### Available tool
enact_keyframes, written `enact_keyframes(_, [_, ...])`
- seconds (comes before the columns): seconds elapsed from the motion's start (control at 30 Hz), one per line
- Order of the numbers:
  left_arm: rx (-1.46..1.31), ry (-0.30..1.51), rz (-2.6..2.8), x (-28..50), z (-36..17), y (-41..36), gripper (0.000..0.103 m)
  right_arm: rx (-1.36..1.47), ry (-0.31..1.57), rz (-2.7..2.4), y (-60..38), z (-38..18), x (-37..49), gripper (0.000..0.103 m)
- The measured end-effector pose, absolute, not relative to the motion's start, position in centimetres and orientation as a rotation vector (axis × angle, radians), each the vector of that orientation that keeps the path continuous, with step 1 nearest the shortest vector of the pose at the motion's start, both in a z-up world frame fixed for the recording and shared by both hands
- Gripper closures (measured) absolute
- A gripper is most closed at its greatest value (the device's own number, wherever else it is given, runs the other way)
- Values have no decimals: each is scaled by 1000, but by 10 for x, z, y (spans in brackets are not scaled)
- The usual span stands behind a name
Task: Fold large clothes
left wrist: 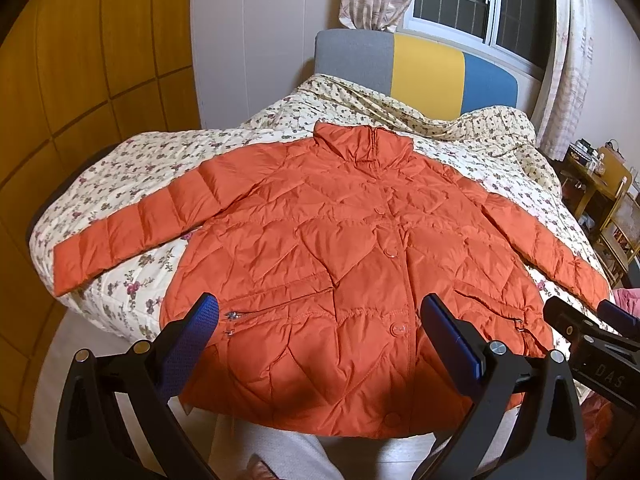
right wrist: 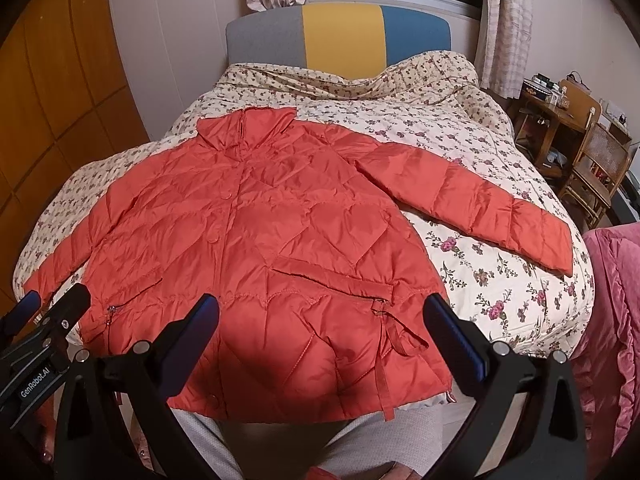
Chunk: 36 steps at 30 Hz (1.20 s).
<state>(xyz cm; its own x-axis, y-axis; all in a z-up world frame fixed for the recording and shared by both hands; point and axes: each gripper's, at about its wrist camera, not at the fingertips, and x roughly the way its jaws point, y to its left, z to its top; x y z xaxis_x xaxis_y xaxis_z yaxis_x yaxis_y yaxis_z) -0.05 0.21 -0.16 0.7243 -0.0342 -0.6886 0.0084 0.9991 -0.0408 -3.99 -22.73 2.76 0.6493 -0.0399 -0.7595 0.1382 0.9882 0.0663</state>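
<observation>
An orange quilted puffer jacket lies flat and front up on the bed, buttoned, collar toward the headboard, both sleeves spread outward. It also shows in the right wrist view. Its hem hangs over the near bed edge. My left gripper is open and empty, hovering above the jacket's lower hem. My right gripper is open and empty, above the hem on the jacket's right side. The right gripper also shows at the right edge of the left wrist view, and the left gripper shows in the right wrist view.
The bed has a floral quilt and a grey, yellow and blue headboard. A wooden wardrobe stands left. A wooden desk and chair stand right. A pink blanket lies at the right edge.
</observation>
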Motion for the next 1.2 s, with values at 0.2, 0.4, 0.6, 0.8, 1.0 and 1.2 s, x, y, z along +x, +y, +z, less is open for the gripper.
enact_keyframes(0.2, [-38, 760, -26, 0, -2, 2, 3, 132, 869, -96, -228, 26, -39, 2])
enact_keyframes(0.4, [-36, 760, -27, -1, -4, 1, 3, 126, 872, -99, -228, 26, -40, 2])
enact_keyframes(0.6, [-37, 762, -27, -1, -4, 0, 3, 123, 880, -94, -226, 24, -38, 2])
enact_keyframes(0.8, [-37, 763, -29, -1, -5, 1, 3, 122, 882, -91, -227, 23, -38, 2])
enact_keyframes(1.0, [-37, 766, -29, -1, -6, 1, 3, 116, 891, -87, -226, 21, -38, 2])
enact_keyframes(1.2, [-38, 766, -29, -1, -7, 0, 3, 117, 884, -87, -225, 20, -38, 2])
